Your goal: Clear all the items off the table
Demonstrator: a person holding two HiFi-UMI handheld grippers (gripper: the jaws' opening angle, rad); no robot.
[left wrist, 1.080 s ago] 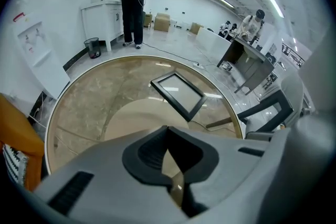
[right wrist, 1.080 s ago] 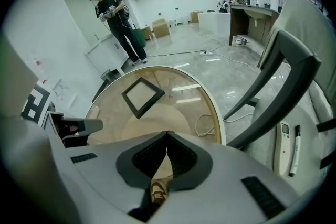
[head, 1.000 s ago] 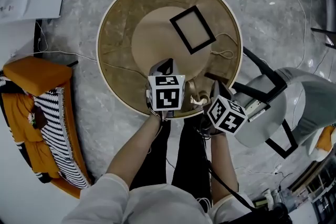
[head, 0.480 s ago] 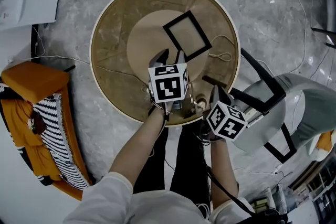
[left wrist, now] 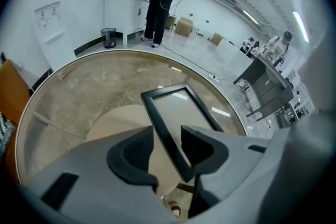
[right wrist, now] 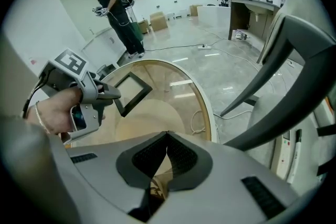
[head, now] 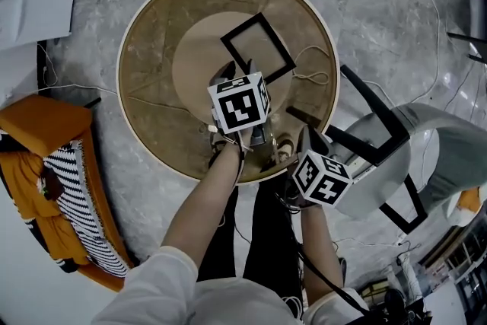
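Cushions in orange lay at the far left, well apart from the round glass-topped table, and had no part in the job. On the table, the only sure item was a black picture frame, lying flat a little right of centre.

The left gripper pointed steeply down at the frame's near end. Its jaws had just been opening and stood apart. In the left gripper view the gripper had the near corner of the frame between its jaws, one jaw on each side of the black rim. The pads did not look pressed on it.

Further right, a thin cord looped near the table's rim. Whether it lay on the glass or on the floor beneath could not be told. The right gripper hung at the near right edge of the table. In its own view the gripper had its jaws together with nothing between them. A grey chair stood on the floor just beside it.

By these pictures the clearing looked nearly finished, since the rest of the top was bare. What remained was to close on the frame, lift it away, and deal with the cord if it was on the table.
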